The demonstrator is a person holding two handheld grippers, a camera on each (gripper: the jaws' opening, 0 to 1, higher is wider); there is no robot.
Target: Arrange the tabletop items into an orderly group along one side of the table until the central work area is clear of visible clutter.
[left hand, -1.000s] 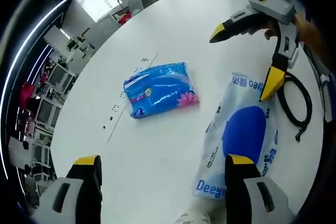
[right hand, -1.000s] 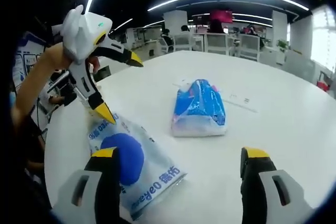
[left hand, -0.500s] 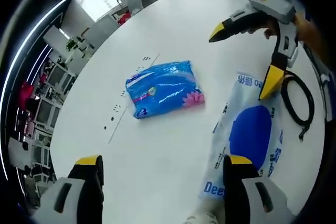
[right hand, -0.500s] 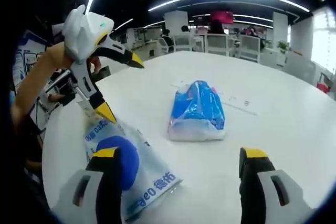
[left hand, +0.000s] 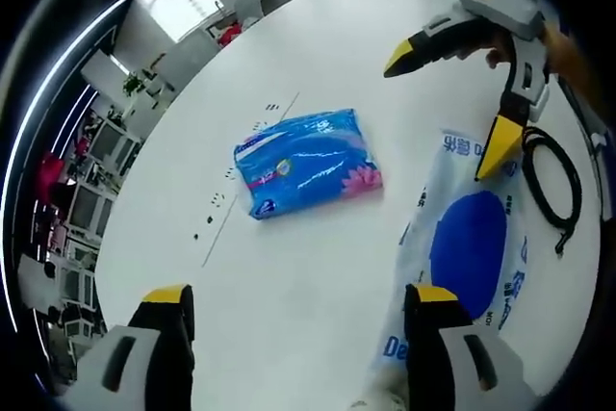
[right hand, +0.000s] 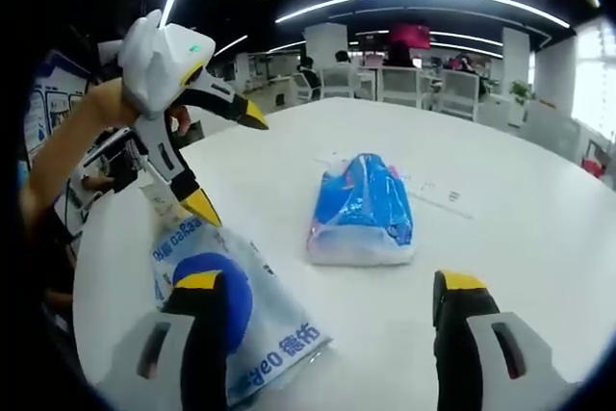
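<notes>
A blue plastic packet (left hand: pixel 308 163) with a pink flower print lies mid-table; in the right gripper view the packet (right hand: pixel 361 211) sits just ahead of my jaws. Beside it lies a white pouch (left hand: pixel 472 247) printed with a blue circle. My left gripper (left hand: pixel 298 300) is open, its right finger over the pouch's near end. The right gripper (left hand: pixel 448 103) enters at the upper right, open, its lower yellow tip at the pouch's far edge. In the right gripper view my right gripper (right hand: pixel 327 286) is open over the pouch (right hand: pixel 217 286), and the left gripper (right hand: pixel 227 163) hangs open above it.
A black looped cable (left hand: pixel 553 190) lies at the table edge right of the pouch. The round white table (left hand: pixel 289 36) has small black marks (left hand: pixel 217 201) left of the packet. A person's arm (right hand: pixel 67 151) holds the left gripper. Office desks and chairs (right hand: pixel 404 79) stand beyond.
Both views have shifted a little. The white pouch now lies slightly farther from the blue packet, slid toward the table edge. Both grippers stay open.
</notes>
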